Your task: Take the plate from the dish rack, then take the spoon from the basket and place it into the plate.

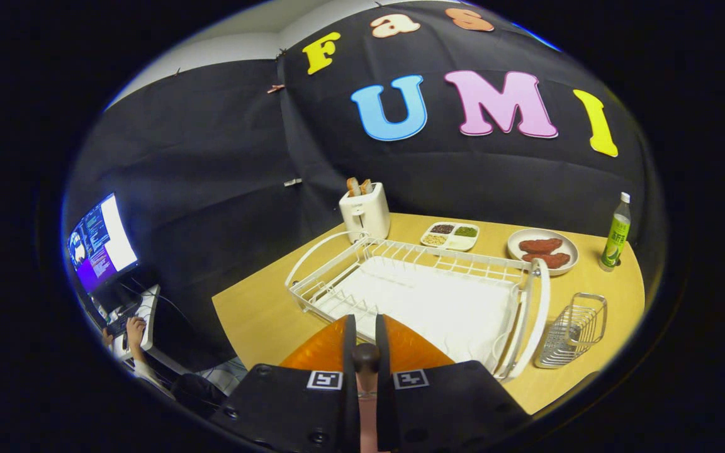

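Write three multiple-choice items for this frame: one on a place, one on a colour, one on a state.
1. Where does the toaster stand?
A. beyond the dish rack, near the wall
B. inside the basket
C. under the table

2. What colour is the plate showing on either side of the fingers?
A. blue
B. orange
C. green

3. What is the gripper doing?
A. gaping wide, holding nothing
B. closed on the bottle
C. closed on the spoon

Answers: 1 A, the toaster stands past the rack's far corner. 2 B, both visible parts of the plate are orange. 3 C, the spoon's handle sits pinched between the two fingers.
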{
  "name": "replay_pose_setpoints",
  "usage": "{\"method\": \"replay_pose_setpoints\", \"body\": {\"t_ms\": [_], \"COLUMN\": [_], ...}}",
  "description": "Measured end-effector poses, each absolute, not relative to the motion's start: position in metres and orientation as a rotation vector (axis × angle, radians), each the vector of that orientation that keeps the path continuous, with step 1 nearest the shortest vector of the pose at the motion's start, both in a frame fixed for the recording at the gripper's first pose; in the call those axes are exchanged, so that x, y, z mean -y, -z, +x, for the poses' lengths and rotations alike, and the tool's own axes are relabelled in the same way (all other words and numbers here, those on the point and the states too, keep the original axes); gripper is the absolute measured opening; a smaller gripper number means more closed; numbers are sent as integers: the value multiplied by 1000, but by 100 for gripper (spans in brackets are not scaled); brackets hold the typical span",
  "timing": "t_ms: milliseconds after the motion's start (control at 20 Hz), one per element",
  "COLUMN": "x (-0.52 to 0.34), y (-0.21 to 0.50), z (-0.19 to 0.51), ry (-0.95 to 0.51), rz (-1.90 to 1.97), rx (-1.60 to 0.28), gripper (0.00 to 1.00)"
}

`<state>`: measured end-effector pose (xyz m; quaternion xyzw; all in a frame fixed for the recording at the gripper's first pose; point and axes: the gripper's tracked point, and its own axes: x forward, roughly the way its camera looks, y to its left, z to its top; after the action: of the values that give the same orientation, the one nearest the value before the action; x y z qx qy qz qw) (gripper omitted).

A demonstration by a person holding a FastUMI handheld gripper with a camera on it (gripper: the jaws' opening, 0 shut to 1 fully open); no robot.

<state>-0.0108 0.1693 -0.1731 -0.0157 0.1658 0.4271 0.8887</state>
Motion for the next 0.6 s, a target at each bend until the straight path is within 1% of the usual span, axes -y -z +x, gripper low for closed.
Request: {"method": "replay_pose_setpoints", "body": {"t_ms": [250, 500, 600], "x": [-184, -164, -154], "y": [192, 202, 205], "z": [-14, -19, -18], "ry": [-931, -923, -914], "rz": [-113, -117, -112], "rx": [-312, -331, -348], "gripper": [15, 16, 18]}}
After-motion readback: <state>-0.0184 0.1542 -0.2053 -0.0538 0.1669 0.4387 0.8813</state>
